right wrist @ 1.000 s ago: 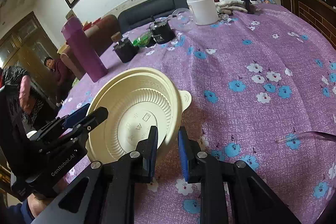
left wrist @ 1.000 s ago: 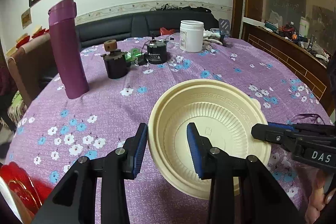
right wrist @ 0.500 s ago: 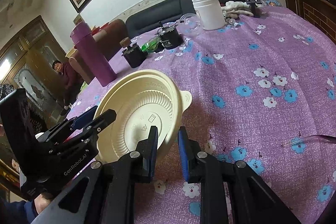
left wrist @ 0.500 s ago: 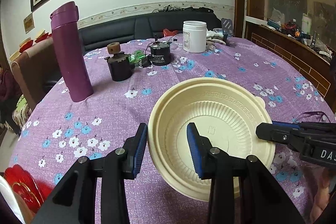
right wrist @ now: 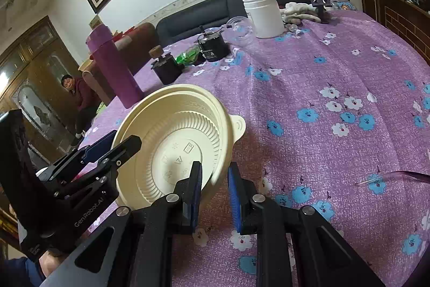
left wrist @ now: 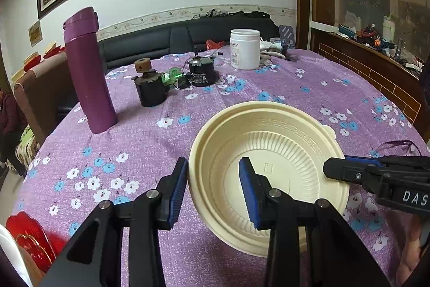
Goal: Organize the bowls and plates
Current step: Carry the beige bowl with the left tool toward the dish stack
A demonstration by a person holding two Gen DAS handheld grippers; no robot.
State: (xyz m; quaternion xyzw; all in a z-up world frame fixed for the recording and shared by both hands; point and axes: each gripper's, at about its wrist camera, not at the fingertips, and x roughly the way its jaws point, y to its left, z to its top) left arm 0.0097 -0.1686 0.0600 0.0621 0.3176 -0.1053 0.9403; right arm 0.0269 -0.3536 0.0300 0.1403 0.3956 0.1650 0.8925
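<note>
While one cream bowl (left wrist: pixel 271 152) tilts mid-frame, left tool (left wrist: pixel 212 192) and right tool (right wrist: pixel 213 191) each pinch its rim; purple bottle (left wrist: pixel 88 71) stands upper left on desk (left wrist: pixel 309 88).

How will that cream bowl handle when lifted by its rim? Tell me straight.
The cream bowl is probably light and slightly flexible: it looks like thin moulded plastic with ribbed walls. Its rim, straddled by the left gripper and right gripper, may bend under a hard pinch. It seems unlikely to shatter, though smooth plastic could slip.
</note>
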